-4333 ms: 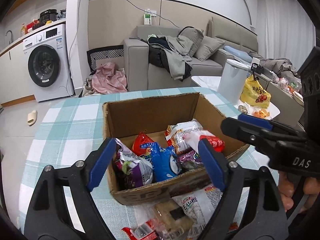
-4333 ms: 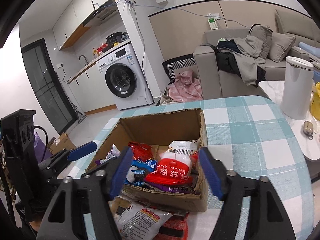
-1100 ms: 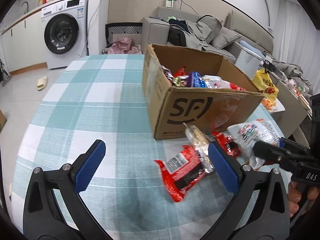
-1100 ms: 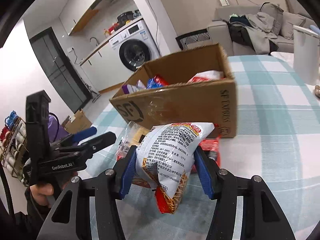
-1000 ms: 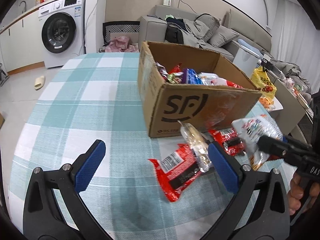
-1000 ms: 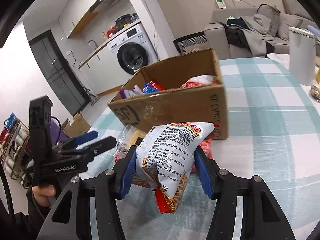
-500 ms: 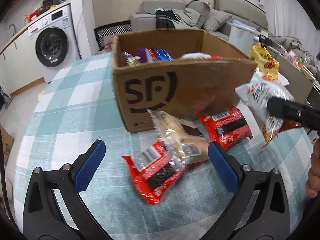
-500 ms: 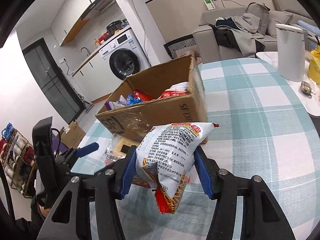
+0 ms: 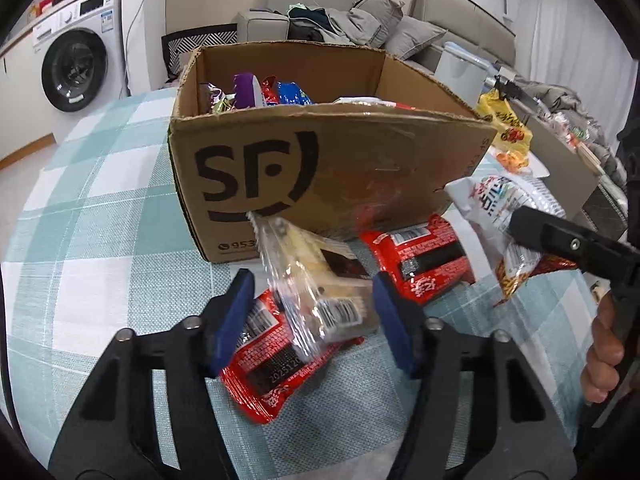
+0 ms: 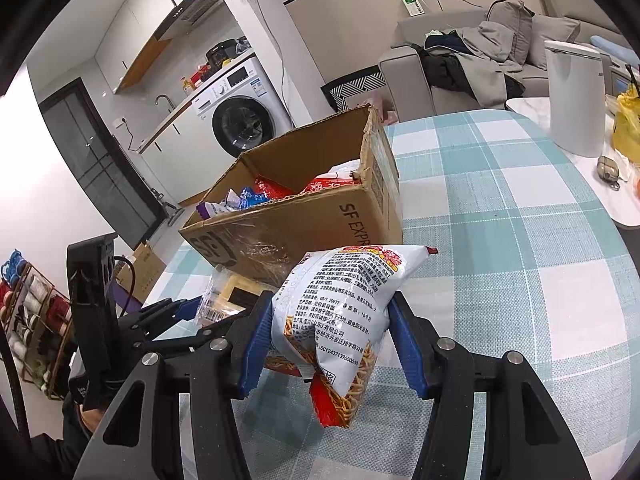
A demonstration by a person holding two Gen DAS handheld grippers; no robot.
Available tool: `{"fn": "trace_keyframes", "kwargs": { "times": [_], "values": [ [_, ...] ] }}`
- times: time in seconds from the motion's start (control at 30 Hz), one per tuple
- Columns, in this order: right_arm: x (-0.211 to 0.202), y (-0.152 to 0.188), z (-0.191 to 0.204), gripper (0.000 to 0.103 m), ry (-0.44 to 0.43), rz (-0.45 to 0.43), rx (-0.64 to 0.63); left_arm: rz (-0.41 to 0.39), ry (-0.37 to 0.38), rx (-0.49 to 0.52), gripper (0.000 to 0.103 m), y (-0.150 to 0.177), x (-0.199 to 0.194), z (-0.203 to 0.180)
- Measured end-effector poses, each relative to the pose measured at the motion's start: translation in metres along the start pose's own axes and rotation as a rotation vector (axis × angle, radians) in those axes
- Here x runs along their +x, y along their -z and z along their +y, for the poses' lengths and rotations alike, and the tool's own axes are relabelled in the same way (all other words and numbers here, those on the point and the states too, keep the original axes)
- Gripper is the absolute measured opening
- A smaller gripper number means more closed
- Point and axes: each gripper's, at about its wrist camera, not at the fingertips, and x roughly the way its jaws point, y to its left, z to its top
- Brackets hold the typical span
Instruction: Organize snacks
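Observation:
A cardboard SF box (image 9: 320,160) holds several snack packs and stands on the checked table; it also shows in the right wrist view (image 10: 304,216). My left gripper (image 9: 316,320) is shut on a clear pack of crackers (image 9: 316,280), just in front of the box. Two red packs (image 9: 420,256) lie on the cloth under and beside it. My right gripper (image 10: 328,340) is shut on a white noodle snack bag (image 10: 340,312) and holds it above the table, right of the box. The bag also shows in the left wrist view (image 9: 504,216).
The round table has a teal checked cloth (image 10: 520,280). A white bin (image 10: 576,96) and a yellow bag (image 9: 504,120) stand on a side table to the right. A sofa (image 9: 340,20) and a washing machine (image 9: 76,64) are behind.
My left gripper has moved in towards the box and closed from wide open onto the clear cracker pack. My right gripper keeps the noodle bag and has lifted it slightly.

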Motion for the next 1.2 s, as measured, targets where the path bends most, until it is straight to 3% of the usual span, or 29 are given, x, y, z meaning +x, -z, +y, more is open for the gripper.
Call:
{"fn": "trace_keyframes", "kwargs": {
  "times": [0.2,0.47,1.2],
  "values": [
    [0.001,0.000,-0.001,0.057,-0.001,0.003,-0.002,-0.026,0.045,-0.015,0.029,-0.001,-0.005,0.001],
    [0.004,-0.001,-0.001,0.057,0.004,0.001,-0.007,-0.049,0.096,-0.002,0.012,0.000,-0.018,-0.003],
    [-0.009,-0.004,0.009,0.057,-0.013,-0.038,-0.033,-0.116,0.108,0.017,0.012,0.007,-0.059,-0.005]
  ]
}}
